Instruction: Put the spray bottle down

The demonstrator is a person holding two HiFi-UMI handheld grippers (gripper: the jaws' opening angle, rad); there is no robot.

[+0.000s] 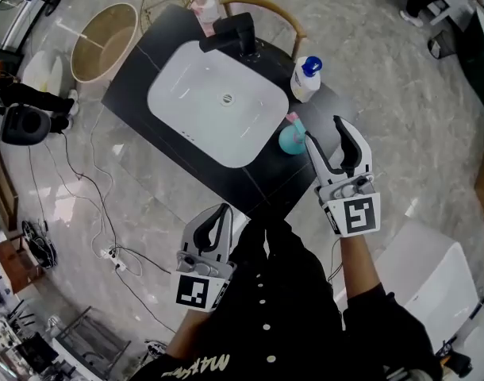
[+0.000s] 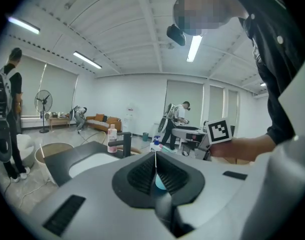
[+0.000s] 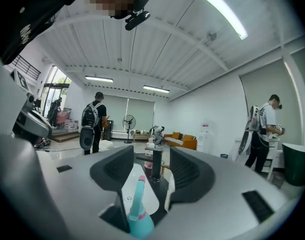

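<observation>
The teal spray bottle point(image 1: 290, 139) stands upright on the black surface point(image 1: 139, 78), just beside the sink point(image 1: 178, 94) at right-centre of the head view, so the set-down looks done. Your right gripper point(image 1: 324, 131) hangs over it, jaws wide, pressing nothing. Your left gripper point(image 1: 220, 215) sits lower centre, jaws together and empty. Next call, I'd say: pull the right one clear without clipping that nozzle.

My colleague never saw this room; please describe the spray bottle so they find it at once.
Find the black counter with the white sink. The spray bottle stands on it, right of the sink, near the right gripper. It is teal with pink trim; the bottle beside it is white, blue-capped.
</observation>
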